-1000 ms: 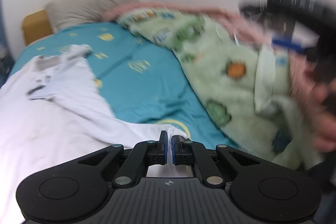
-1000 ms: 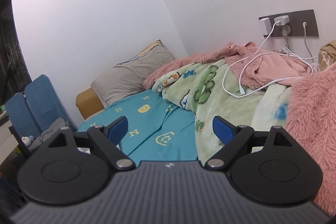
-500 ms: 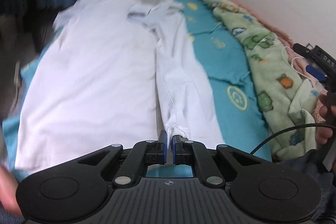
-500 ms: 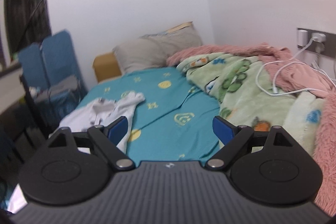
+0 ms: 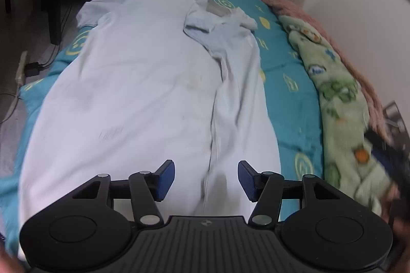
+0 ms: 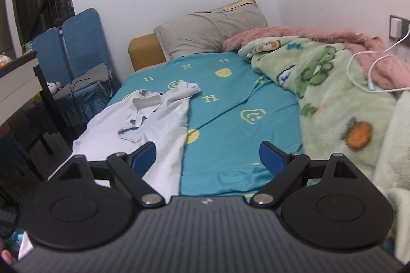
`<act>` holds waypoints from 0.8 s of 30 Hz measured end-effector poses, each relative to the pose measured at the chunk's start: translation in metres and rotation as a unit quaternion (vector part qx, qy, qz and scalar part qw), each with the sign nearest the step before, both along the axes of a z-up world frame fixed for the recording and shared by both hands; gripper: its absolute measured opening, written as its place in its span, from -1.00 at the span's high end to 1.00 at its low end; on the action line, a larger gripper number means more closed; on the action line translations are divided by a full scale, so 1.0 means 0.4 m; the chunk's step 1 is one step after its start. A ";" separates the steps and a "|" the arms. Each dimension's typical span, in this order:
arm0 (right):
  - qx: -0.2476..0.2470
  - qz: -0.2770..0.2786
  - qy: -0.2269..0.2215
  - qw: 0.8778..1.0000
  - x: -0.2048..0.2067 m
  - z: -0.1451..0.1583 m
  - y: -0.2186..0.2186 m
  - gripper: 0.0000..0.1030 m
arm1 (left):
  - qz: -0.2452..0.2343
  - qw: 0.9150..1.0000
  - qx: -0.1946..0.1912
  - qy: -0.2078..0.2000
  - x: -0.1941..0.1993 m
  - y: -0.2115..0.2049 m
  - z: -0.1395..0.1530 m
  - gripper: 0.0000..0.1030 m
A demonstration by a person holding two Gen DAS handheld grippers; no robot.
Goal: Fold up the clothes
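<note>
Left hand-held gripper (image 5: 206,180) has just been opening, nothing between its jaws, above one soft white shirt (image 5: 133,93). Right hand-held gripper (image 6: 207,157) gapes empty over the teal bed (image 6: 230,124).

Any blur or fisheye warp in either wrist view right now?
Left wrist: white shirt fairly sharp, green blanket smeared toward the right edge, bed bowed by the lens. Right wrist: mostly sharp, mild smear on the green blanket, walls curve, dark corners.
</note>
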State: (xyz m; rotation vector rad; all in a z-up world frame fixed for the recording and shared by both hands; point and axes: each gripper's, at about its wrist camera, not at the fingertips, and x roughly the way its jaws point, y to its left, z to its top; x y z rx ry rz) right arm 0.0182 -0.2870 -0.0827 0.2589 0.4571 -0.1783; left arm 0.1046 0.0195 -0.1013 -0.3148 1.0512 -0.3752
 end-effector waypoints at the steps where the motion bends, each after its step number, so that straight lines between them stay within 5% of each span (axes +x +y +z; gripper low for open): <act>1: -0.003 0.002 0.004 1.000 0.014 -0.010 0.005 -0.73 | 0.004 1.000 0.001 0.001 0.048 -0.015 -0.009 -0.16; 7: -0.003 0.011 0.016 1.000 0.083 -0.062 0.016 -0.73 | 0.052 0.995 0.061 -0.065 0.318 -0.115 -0.064 -0.20; 12: -0.001 0.028 0.012 1.000 0.132 -0.091 0.021 -0.73 | 0.041 0.976 0.155 -0.149 0.484 -0.226 -0.119 -0.20; 16: 0.011 0.048 0.018 0.999 0.166 -0.122 0.024 -0.73 | 0.047 0.966 0.199 -0.155 0.587 -0.262 -0.187 -0.17; 18: 0.014 0.055 0.023 0.998 0.183 -0.138 0.023 -0.73 | 0.045 0.966 0.197 -0.164 0.626 -0.264 -0.204 0.00; 20: 0.022 0.059 0.027 0.998 0.200 -0.154 0.019 -0.73 | 0.028 0.964 0.190 -0.184 0.657 -0.268 -0.201 0.70; 24: 0.041 0.063 0.039 0.996 0.225 -0.186 0.009 -0.73 | 0.060 0.961 0.179 -0.200 0.718 -0.257 -0.162 0.92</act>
